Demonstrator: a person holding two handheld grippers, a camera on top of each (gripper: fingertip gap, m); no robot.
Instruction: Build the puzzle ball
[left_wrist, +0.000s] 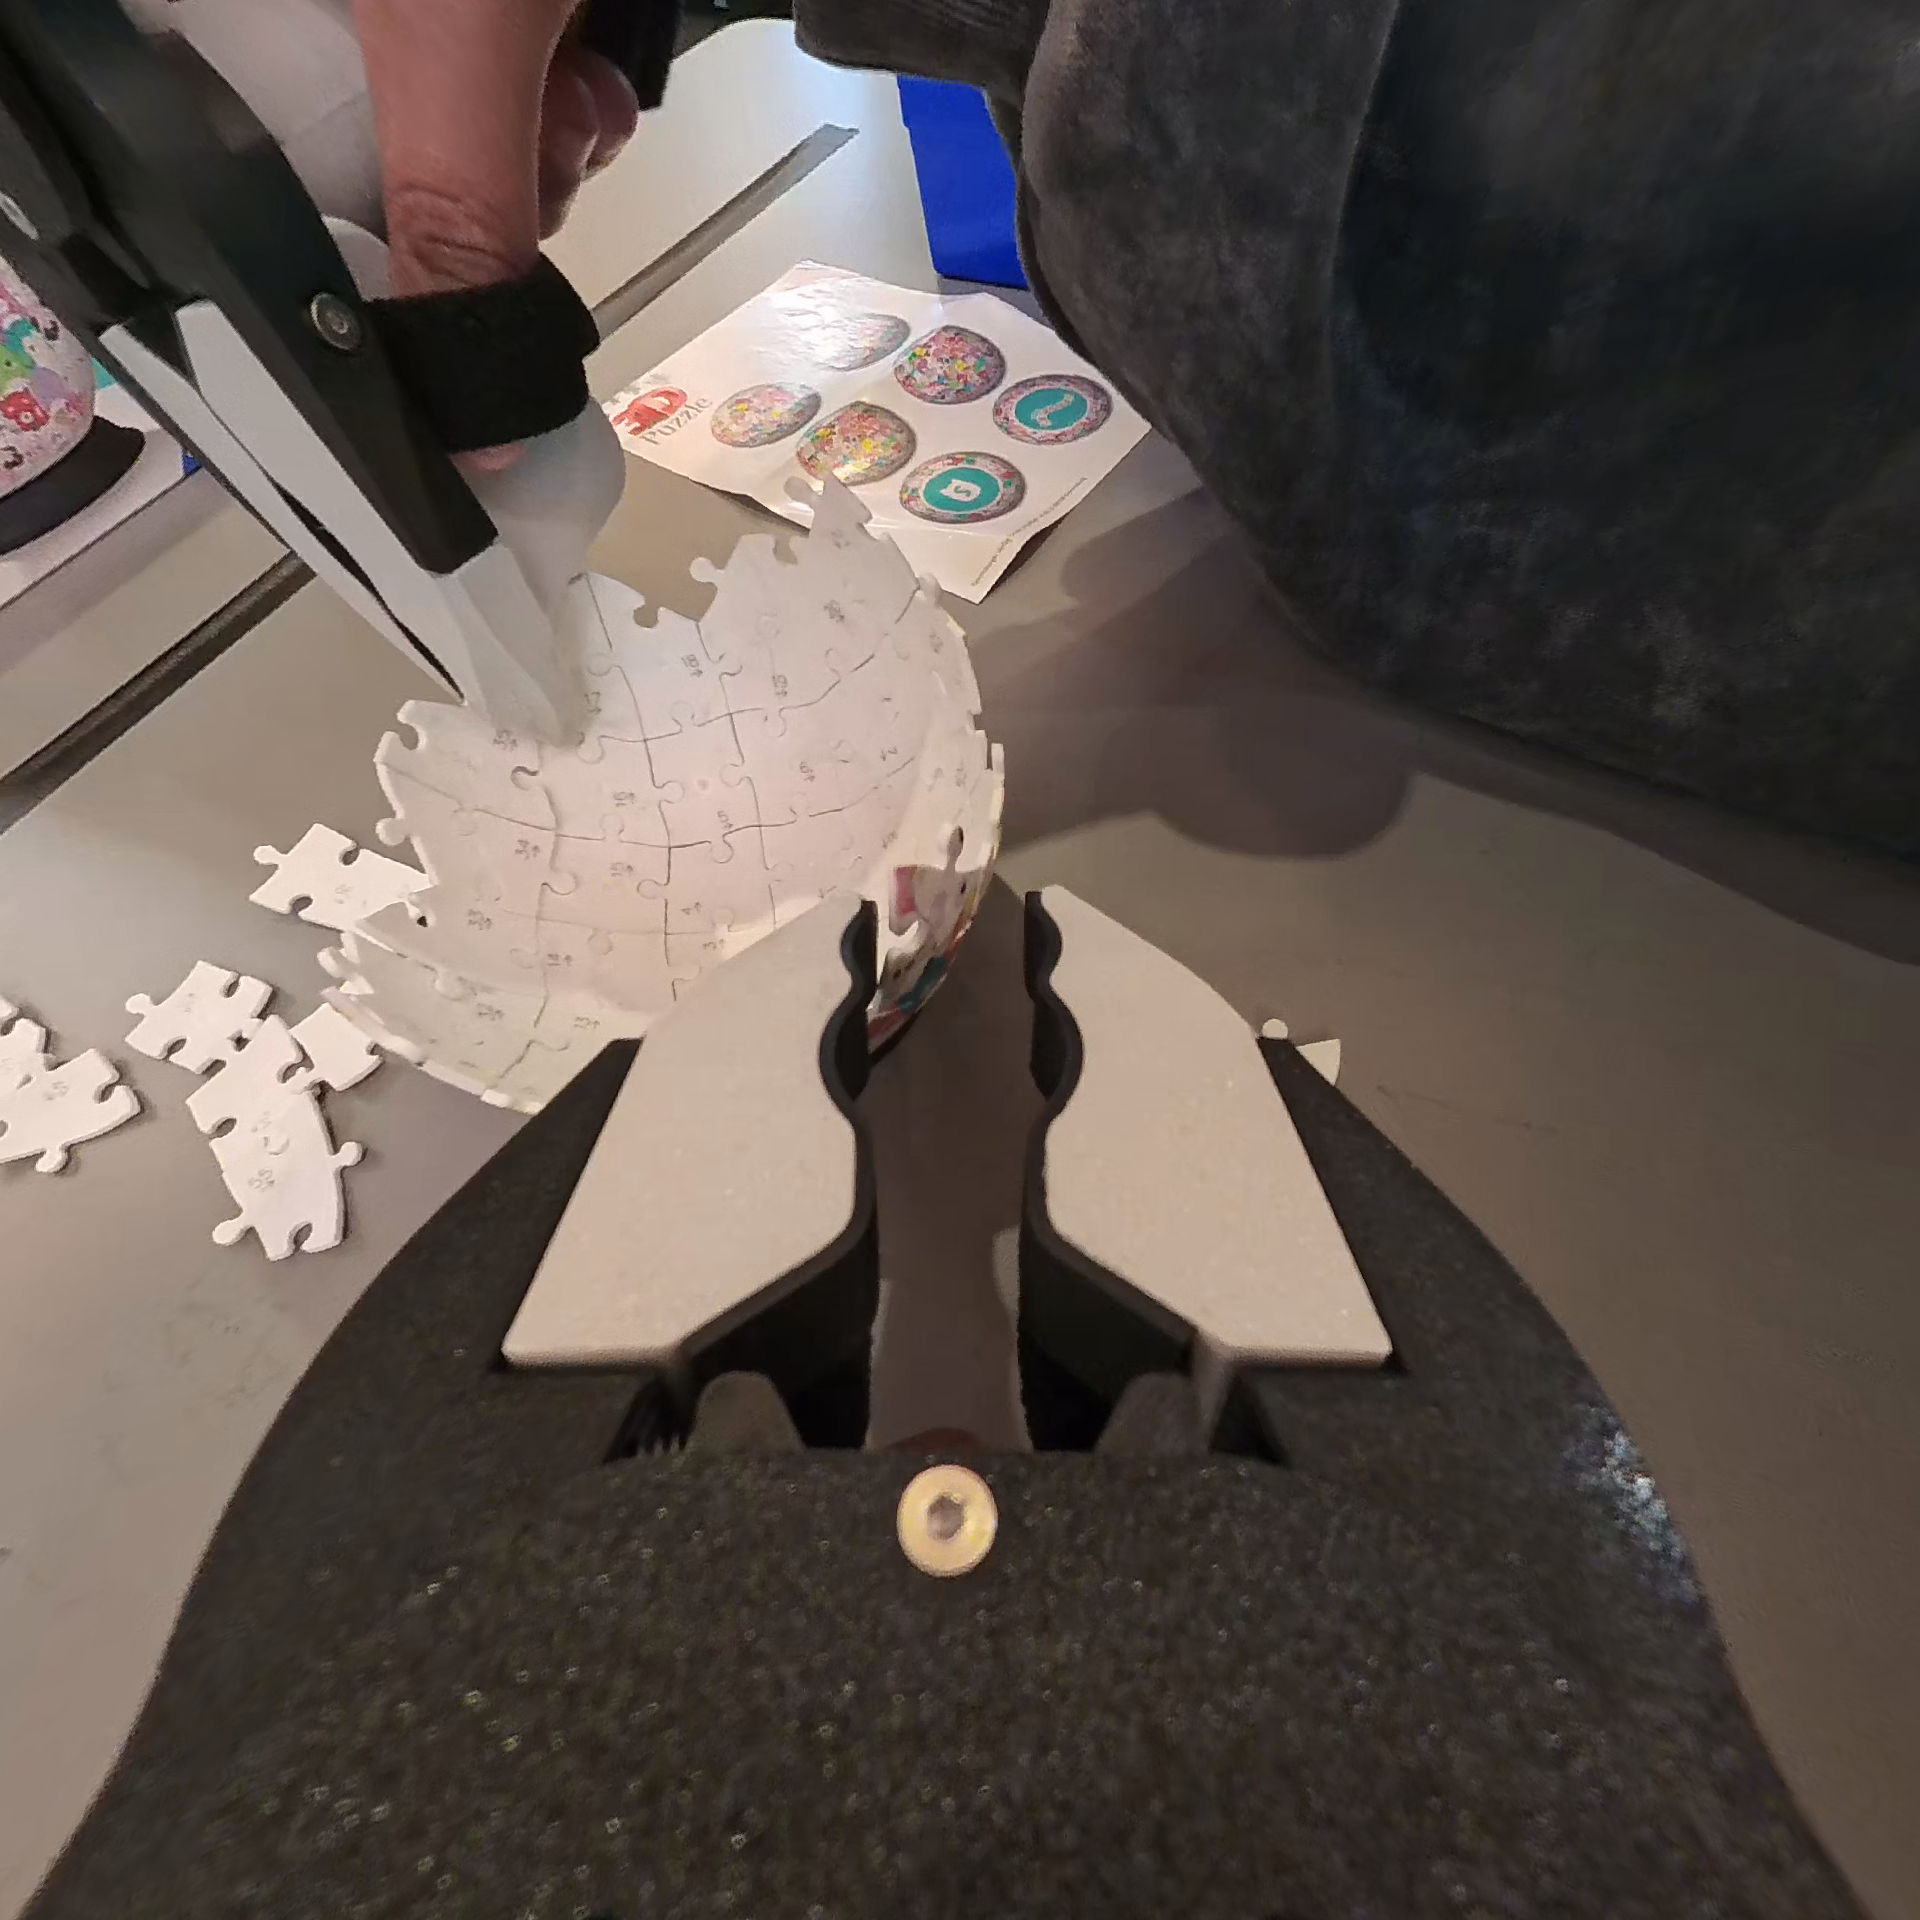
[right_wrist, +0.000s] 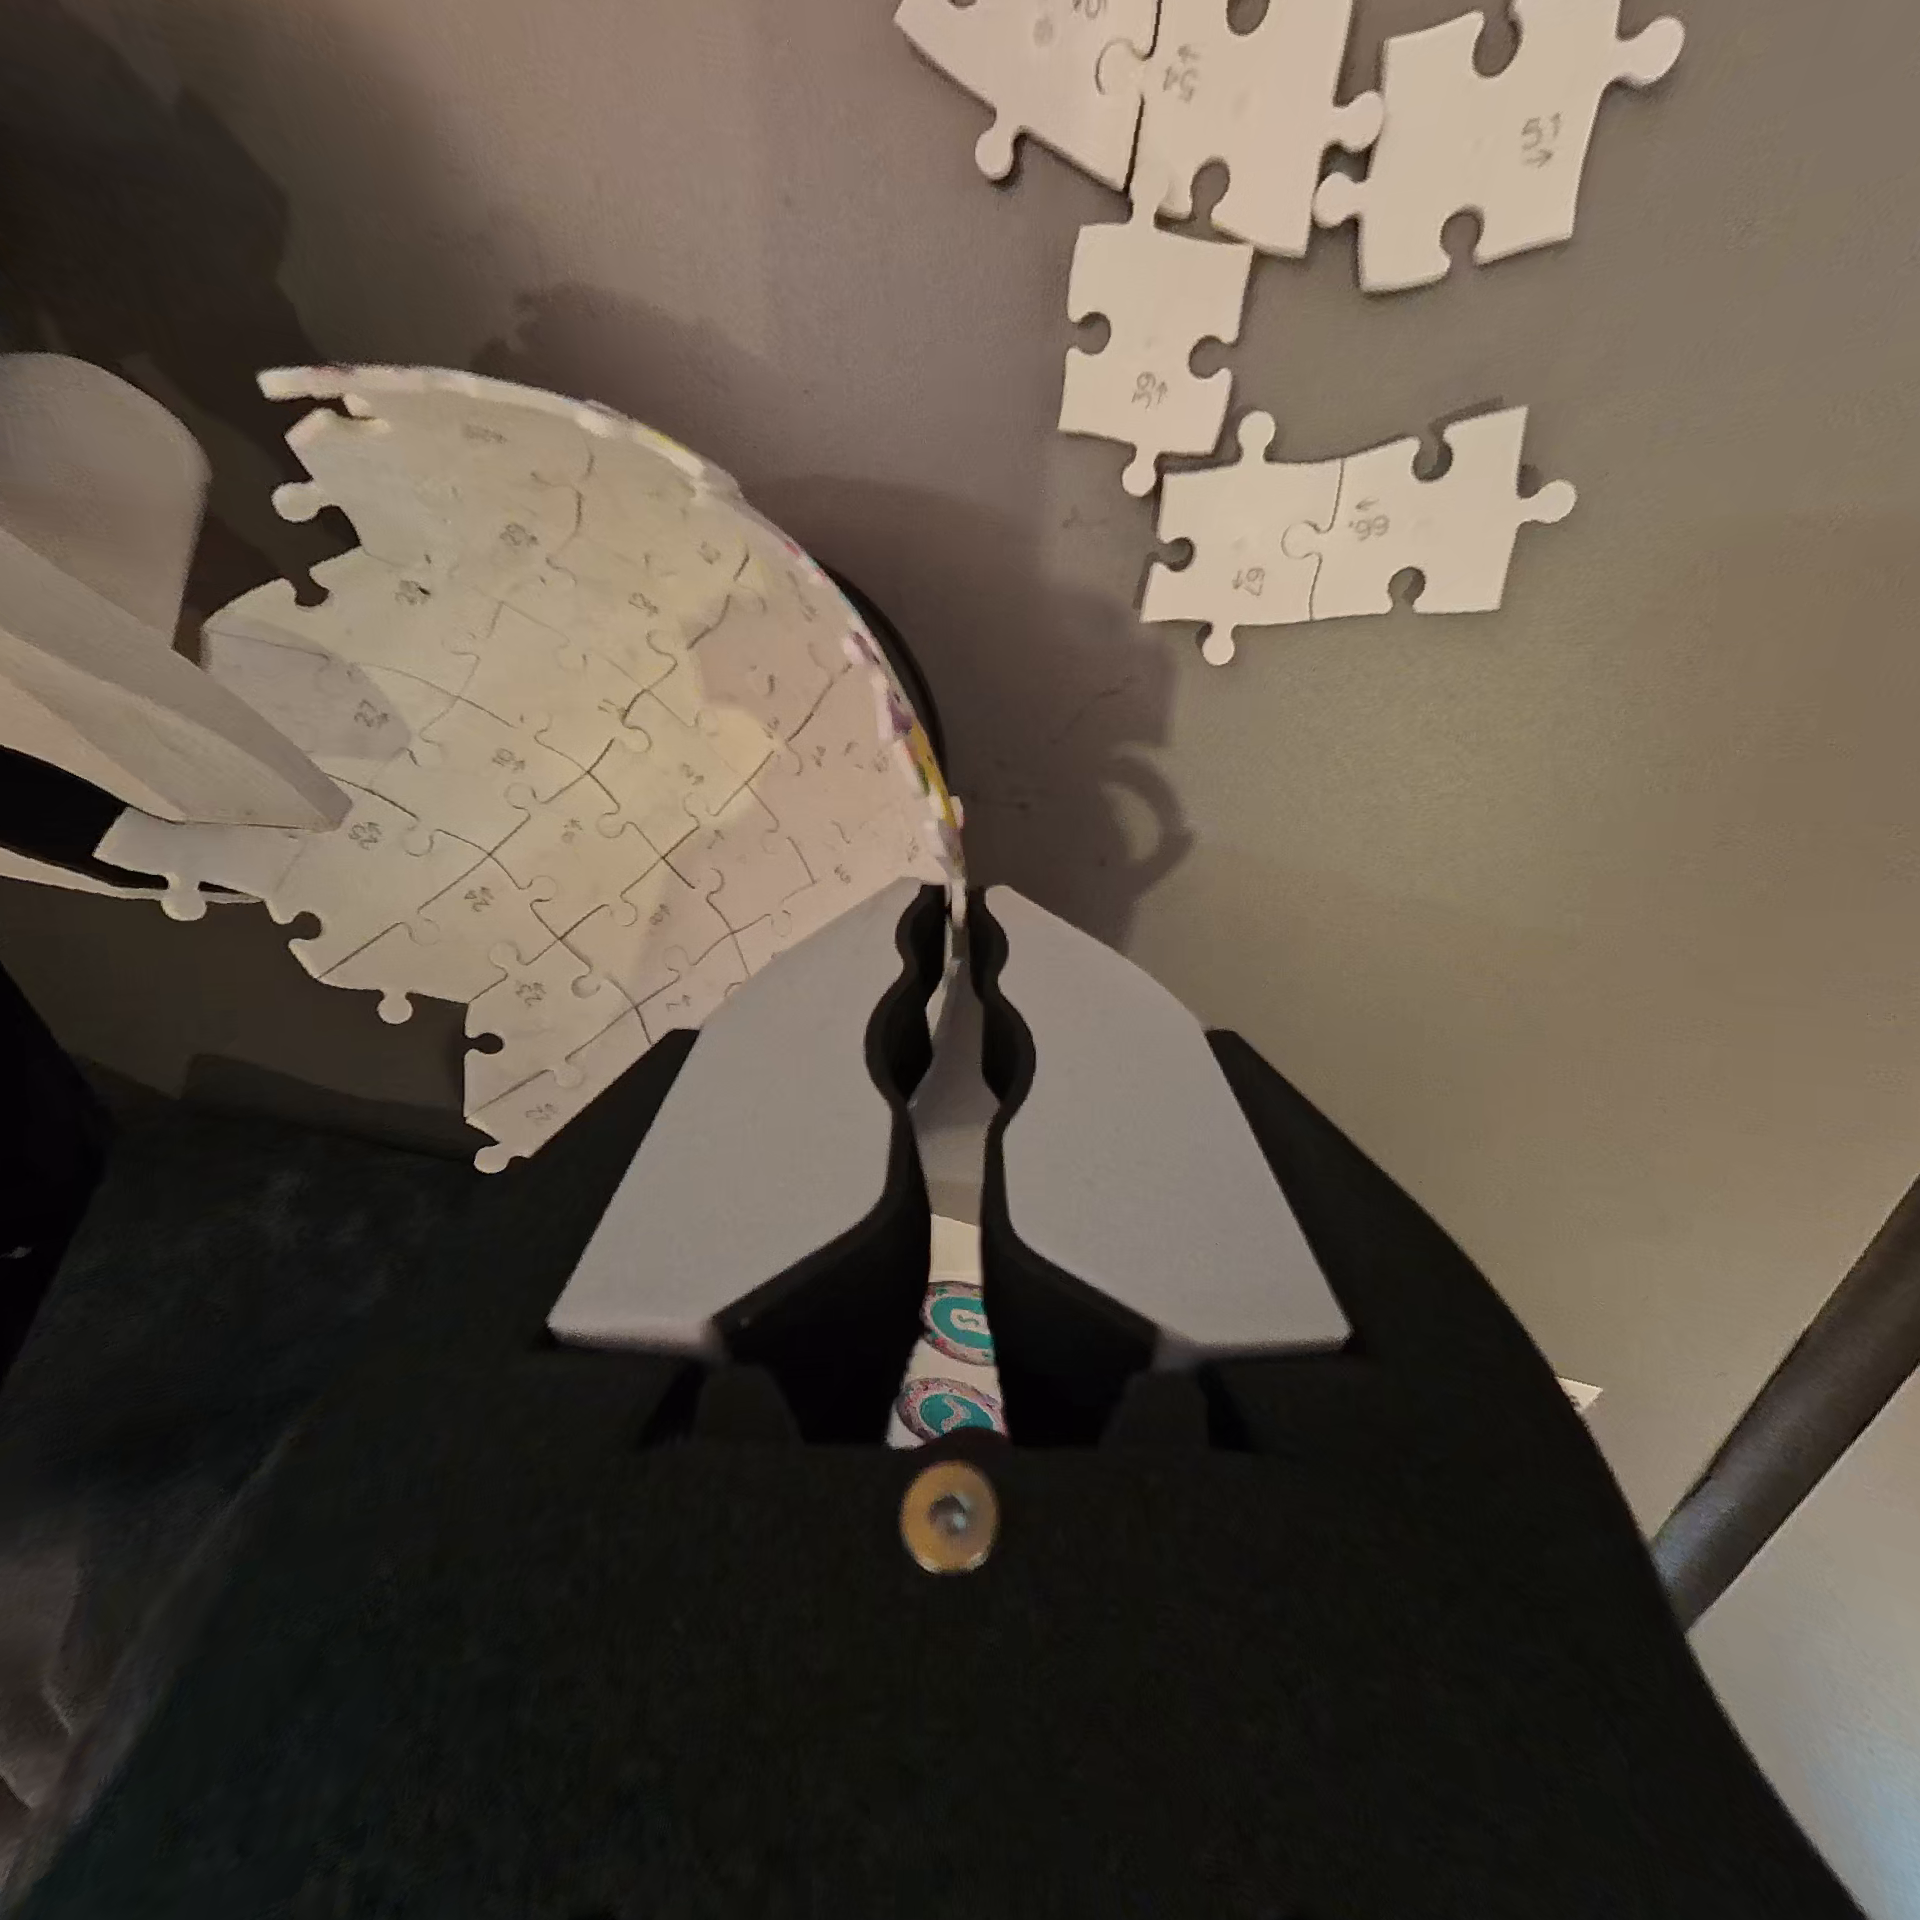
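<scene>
The half-built puzzle ball (left_wrist: 675, 810) is a white curved shell of joined numbered pieces, resting on the grey table (left_wrist: 1351, 1143) with its hollow side up; it also shows in the right wrist view (right_wrist: 582, 748). My right gripper (right_wrist: 956, 899) is shut on the shell's rim; in the left wrist view it (left_wrist: 520, 717) pinches the far left rim from above. My left gripper (left_wrist: 951, 909) stands partly open around the near right rim, one finger inside the shell, one outside, with a clear gap. Loose white pieces (left_wrist: 270, 1143) lie to the left, and several more (right_wrist: 1351, 530) show beyond the shell.
A printed instruction sheet (left_wrist: 883, 416) lies behind the shell. A box with a picture of the finished ball (left_wrist: 42, 416) stands far left. A person's hand (left_wrist: 468, 156) and dark sleeve (left_wrist: 1507, 416) hang over the table. A dark bar (right_wrist: 1818, 1403) crosses the lower right. Some 12 cm of space lies between my two pairs of fingers. The right tips stand about 25 cm off the dark bar (right_wrist: 1818, 1403).
</scene>
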